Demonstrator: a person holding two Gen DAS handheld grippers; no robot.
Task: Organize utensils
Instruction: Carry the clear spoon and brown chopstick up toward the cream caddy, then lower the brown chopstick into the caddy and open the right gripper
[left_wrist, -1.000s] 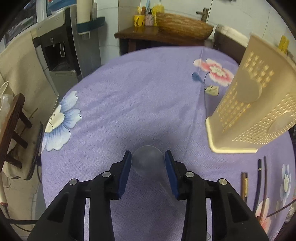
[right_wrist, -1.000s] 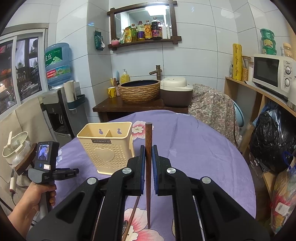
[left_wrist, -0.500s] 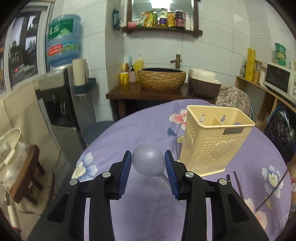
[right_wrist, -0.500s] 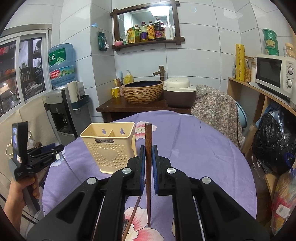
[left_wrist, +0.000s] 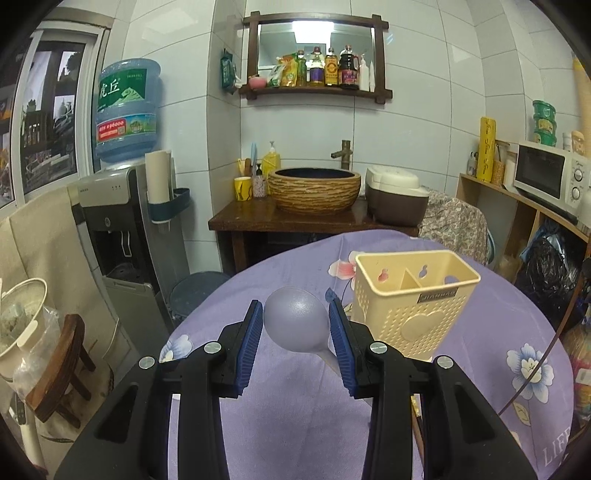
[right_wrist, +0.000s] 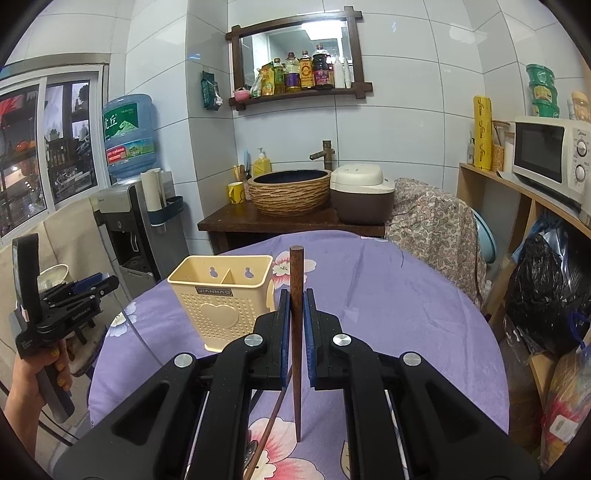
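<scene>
My left gripper (left_wrist: 295, 314) is shut on the bowl of a translucent plastic spoon (left_wrist: 297, 319), held above the purple floral table (left_wrist: 509, 332); the handle slants down to the right behind the right finger. The cream two-compartment utensil holder (left_wrist: 413, 314) stands upright just right of it. My right gripper (right_wrist: 294, 295) is shut on an upright dark wooden chopstick (right_wrist: 296, 266), to the right of the holder (right_wrist: 221, 306). In the right wrist view a hand (right_wrist: 37, 373) holds the left gripper (right_wrist: 105, 284) at the far left, off the table's edge.
More chopsticks lie on the cloth by the near edge (right_wrist: 269, 424) (left_wrist: 415, 413). Behind the table stand a wooden washstand with a woven basin (left_wrist: 314, 192) and a rice cooker (left_wrist: 397, 199). A water dispenser (left_wrist: 125, 221) and stool (left_wrist: 62, 365) are left, shelves with a microwave (right_wrist: 546, 158) right.
The left gripper has risen and tilted up with the spoon, so its view swung from the tabletop to the room and the holder. The right gripper and its chopstick have stayed put.
</scene>
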